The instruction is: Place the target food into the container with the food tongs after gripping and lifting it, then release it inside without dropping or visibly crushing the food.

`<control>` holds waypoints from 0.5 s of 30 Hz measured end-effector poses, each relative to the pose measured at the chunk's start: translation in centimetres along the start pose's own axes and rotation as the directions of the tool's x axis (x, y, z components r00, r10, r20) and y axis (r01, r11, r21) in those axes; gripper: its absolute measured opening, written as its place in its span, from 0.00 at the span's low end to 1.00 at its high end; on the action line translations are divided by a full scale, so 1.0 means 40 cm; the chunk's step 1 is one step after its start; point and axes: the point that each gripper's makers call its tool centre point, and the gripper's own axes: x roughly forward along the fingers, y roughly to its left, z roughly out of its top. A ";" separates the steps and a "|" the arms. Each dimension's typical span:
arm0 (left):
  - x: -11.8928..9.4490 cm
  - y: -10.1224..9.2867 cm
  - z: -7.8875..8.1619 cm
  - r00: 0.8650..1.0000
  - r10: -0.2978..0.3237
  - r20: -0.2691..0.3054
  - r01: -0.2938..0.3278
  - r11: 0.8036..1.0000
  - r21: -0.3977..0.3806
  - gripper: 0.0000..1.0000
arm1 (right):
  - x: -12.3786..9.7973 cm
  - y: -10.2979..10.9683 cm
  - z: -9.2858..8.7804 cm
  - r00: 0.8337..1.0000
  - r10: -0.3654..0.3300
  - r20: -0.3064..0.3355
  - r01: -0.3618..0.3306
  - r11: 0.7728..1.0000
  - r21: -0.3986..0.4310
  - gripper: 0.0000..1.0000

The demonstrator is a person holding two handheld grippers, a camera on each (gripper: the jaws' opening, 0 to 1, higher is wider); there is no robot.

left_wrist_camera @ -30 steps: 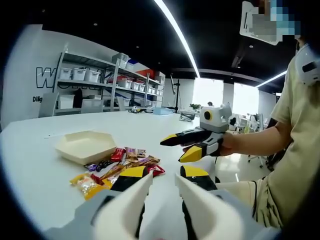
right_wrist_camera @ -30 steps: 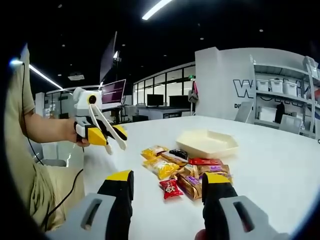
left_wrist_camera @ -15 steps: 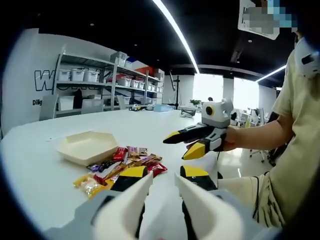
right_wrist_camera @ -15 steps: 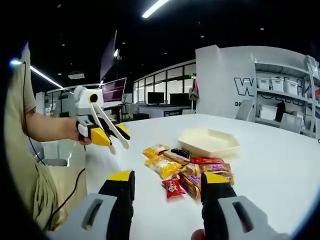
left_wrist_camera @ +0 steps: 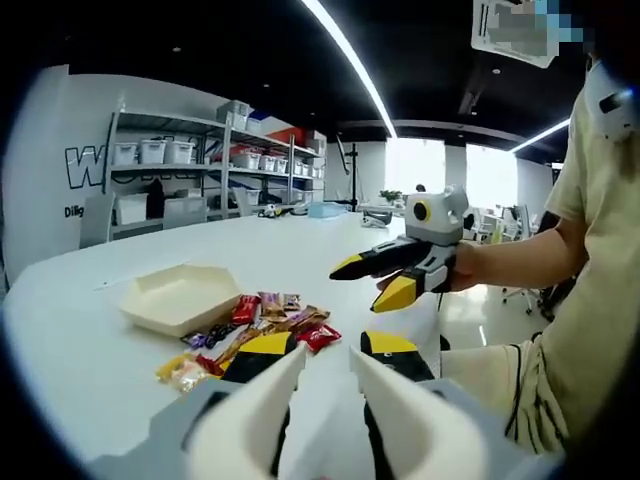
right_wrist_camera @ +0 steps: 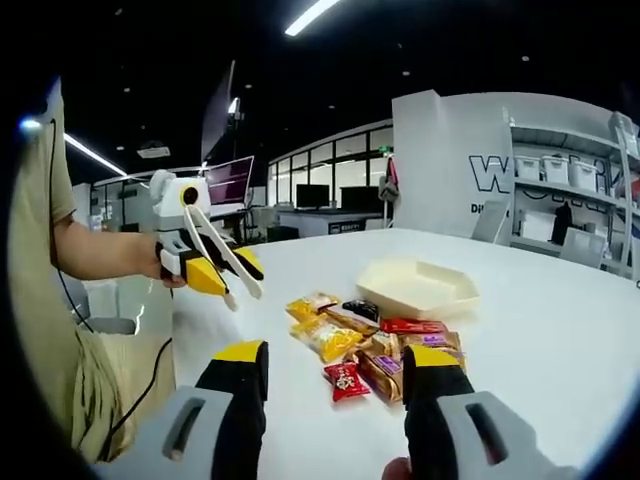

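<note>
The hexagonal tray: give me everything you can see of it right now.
The hexagonal tray is cream-coloured, shallow, with low sloped walls, apparently plastic. It sits flat and empty on the white table, just beyond the pile of snack packets, beside it but apparently not touching. Neither gripper is near it.

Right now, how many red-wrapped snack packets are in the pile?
2 clearly red: a small red packet at the pile's near edge, and a longer red packet on the side toward the tray. Overlapping wrappers may hide others.
</note>
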 end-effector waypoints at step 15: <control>0.011 0.022 0.003 1.000 -0.014 -0.024 0.015 1.000 0.021 0.25 | 0.000 -0.005 0.005 1.000 0.011 -0.003 -0.012 1.000 -0.011 0.53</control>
